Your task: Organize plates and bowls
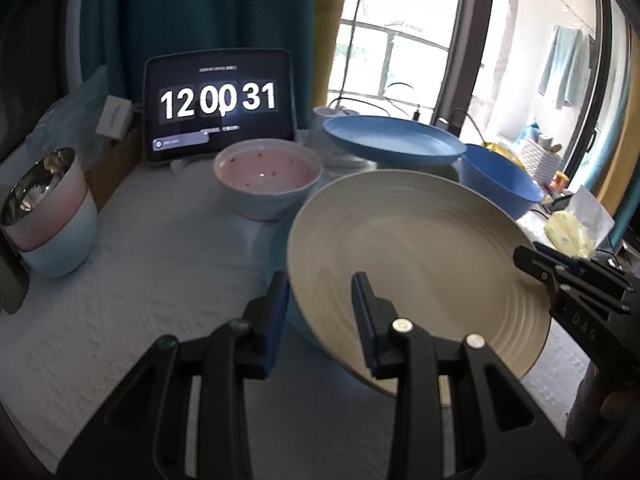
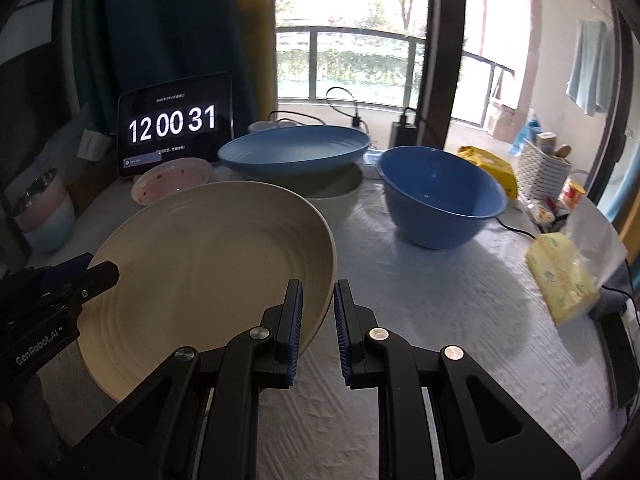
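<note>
Both tools (image 2: 318,320) gripping empty plate (image 2: 208,272)

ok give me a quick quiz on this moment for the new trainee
1. Which thing do the left gripper and the right gripper hold between them, one at each side of its rim?
A. the blue plate
B. the cream plate
C. the stacked cups
2. True or false: the blue bowl stands empty on the cloth.
3. Fill in: the bowl just in front of the tablet is ___ inside, with small red specks.

Key: 1 B; 2 true; 3 pink
</note>
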Action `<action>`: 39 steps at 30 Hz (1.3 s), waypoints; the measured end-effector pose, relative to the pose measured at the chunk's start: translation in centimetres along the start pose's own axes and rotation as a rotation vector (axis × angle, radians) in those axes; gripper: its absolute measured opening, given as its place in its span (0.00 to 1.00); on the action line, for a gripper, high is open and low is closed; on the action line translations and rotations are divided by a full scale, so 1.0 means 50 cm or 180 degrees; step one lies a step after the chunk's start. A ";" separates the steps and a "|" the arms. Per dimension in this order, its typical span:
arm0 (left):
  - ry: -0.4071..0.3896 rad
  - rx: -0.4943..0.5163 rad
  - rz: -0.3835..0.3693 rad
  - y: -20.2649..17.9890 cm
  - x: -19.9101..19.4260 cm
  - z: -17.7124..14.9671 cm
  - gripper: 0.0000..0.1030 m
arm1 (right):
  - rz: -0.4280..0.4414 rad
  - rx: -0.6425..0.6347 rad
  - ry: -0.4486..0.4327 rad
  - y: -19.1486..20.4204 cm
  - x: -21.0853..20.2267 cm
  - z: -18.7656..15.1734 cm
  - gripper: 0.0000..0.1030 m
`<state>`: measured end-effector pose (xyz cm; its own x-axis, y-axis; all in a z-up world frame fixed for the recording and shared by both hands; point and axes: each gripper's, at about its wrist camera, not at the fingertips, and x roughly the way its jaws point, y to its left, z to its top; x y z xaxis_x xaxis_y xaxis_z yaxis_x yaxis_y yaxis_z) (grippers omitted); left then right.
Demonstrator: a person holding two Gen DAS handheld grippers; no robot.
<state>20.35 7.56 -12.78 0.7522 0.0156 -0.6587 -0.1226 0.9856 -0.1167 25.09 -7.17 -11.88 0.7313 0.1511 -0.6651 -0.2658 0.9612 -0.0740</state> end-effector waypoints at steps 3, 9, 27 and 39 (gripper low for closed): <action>0.0027 -0.0007 0.0050 0.016 0.018 0.000 0.32 | 0.0030 -0.0020 0.0067 0.016 0.028 0.004 0.17; 0.0154 -0.0035 0.0148 0.038 0.066 -0.002 0.32 | 0.0083 -0.0077 0.0208 0.040 0.080 0.005 0.17; 0.0342 0.0233 0.0322 0.009 0.136 -0.015 0.34 | 0.0036 -0.0048 0.0429 0.030 0.160 -0.014 0.25; 0.0413 0.0189 0.0244 0.006 0.106 -0.036 0.34 | 0.0077 -0.0046 0.0483 0.034 0.144 -0.028 0.29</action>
<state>23.13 7.63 -17.66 0.6518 0.0730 -0.7549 -0.1351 0.9906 -0.0208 29.05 -4.76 -17.84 0.6216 0.1365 -0.7714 -0.2921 0.9541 -0.0666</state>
